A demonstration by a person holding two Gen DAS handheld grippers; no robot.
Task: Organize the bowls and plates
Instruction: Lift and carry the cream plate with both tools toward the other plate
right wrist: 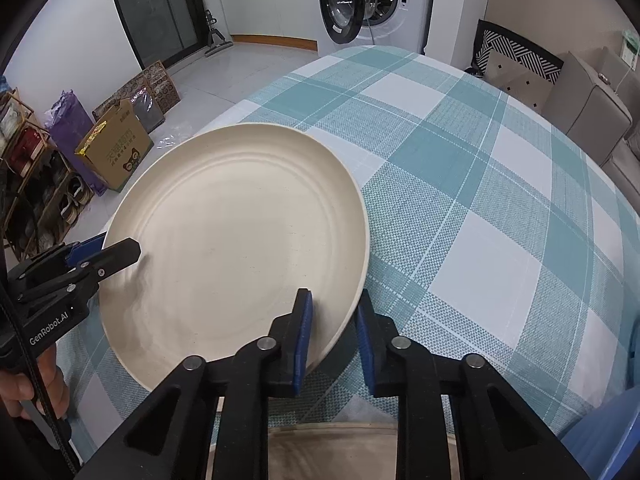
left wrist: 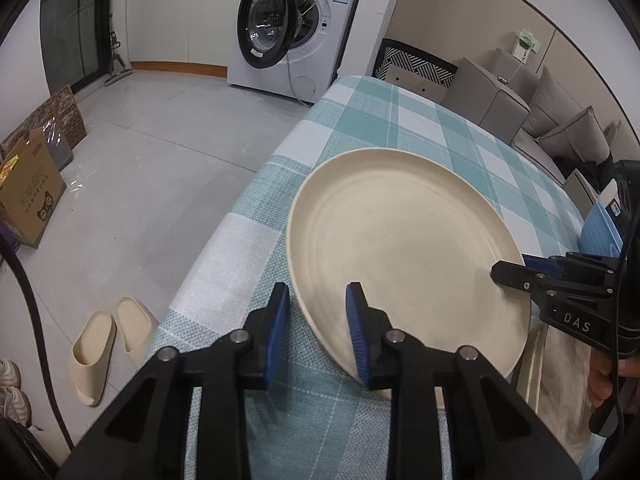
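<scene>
Cream plate near tablecloth edge, left gripper and right gripper jaws clamped on opposite rims

Both wrist views close, angled down from opposite rims; shared: plate, washing machine.

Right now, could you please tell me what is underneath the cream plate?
Under the cream plate lies the teal checked tablecloth. Near its lower edge another beige dish shows. What lies beneath the plate's middle is covered.
</scene>
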